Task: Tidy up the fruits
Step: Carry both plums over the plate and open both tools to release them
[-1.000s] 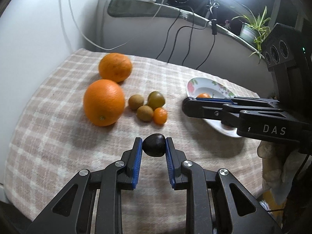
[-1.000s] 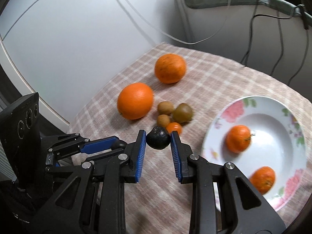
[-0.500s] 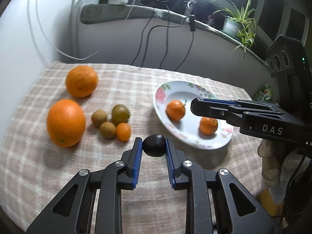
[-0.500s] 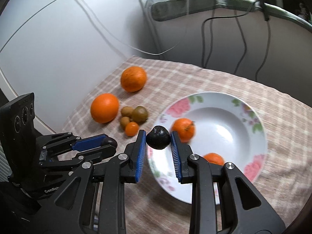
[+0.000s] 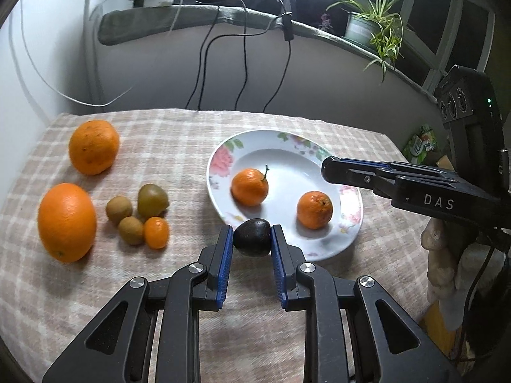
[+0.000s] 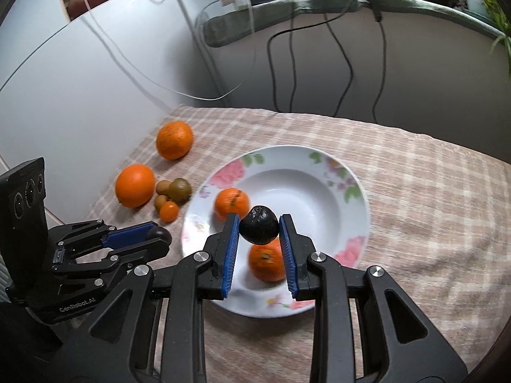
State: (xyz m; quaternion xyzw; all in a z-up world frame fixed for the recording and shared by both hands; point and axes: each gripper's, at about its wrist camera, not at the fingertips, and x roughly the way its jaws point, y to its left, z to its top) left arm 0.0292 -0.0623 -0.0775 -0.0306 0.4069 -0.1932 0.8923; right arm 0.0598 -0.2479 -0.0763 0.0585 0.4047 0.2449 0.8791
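Where tangerines (image 6: pixel 232 203) crowd plate (image 6: pixel 351 188), oranges (image 6: pixel 134 185) aside

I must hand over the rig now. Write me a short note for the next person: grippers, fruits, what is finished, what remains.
Left gripper: shut on a dark fruit, near the plate rim.
Right gripper: shut on another dark fruit, above the plate.
Done: two tangerines lie in the plate.
Left: release both dark fruits. On the cloth remain two big oranges, three brownish-green fruits and a small orange one.
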